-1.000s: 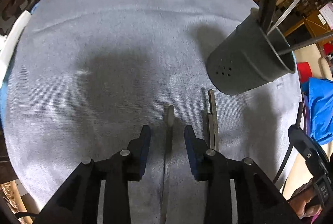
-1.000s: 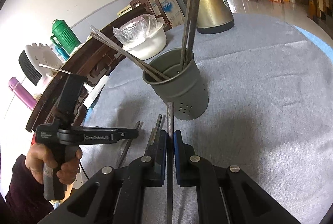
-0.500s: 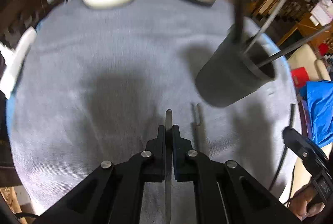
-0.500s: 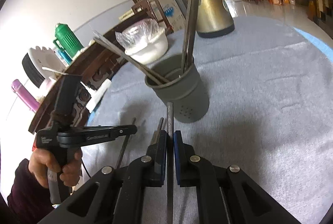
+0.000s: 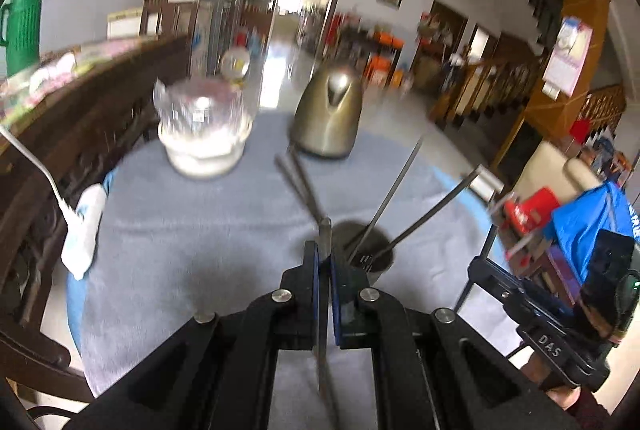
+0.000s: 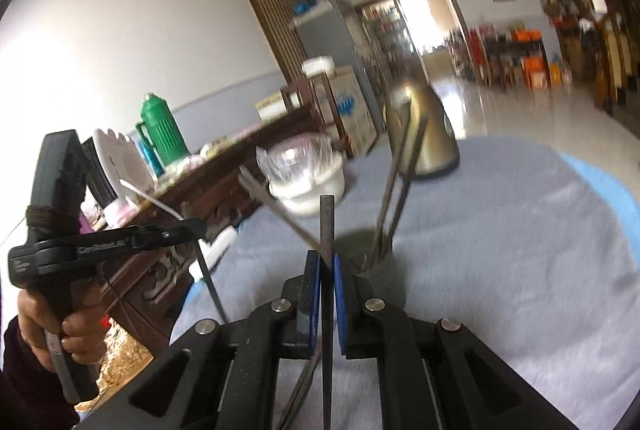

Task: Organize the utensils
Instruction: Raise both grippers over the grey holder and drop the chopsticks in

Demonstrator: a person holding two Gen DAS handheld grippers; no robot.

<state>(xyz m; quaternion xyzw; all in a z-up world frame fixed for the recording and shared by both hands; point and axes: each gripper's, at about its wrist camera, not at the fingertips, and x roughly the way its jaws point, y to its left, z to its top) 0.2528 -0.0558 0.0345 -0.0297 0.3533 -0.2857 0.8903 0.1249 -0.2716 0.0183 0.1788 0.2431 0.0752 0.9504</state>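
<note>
My left gripper (image 5: 324,256) is shut on the flat handle of a metal utensil (image 5: 325,230), lifted above the grey tablecloth (image 5: 180,250). Just right of its tips stands the grey utensil holder (image 5: 370,256) with several utensils leaning out. My right gripper (image 6: 327,264) is shut on another metal utensil (image 6: 327,218), raised in front of the same holder (image 6: 372,256), which its fingers mostly hide. In the right wrist view the left gripper (image 6: 192,228) hangs at the left in a hand (image 6: 44,322), its utensil (image 6: 210,282) pointing down.
A brass-coloured kettle (image 5: 328,118) and a white bowl covered in plastic (image 5: 204,146) stand at the table's far side. A white power adapter (image 5: 84,230) lies at the left edge. Dark wooden furniture with a green thermos (image 6: 160,134) runs along the left.
The left gripper closed on the utensil lying between its jaws and lifted it off the cloth. Both grippers rose and tilted upward, so the room now fills the views.
</note>
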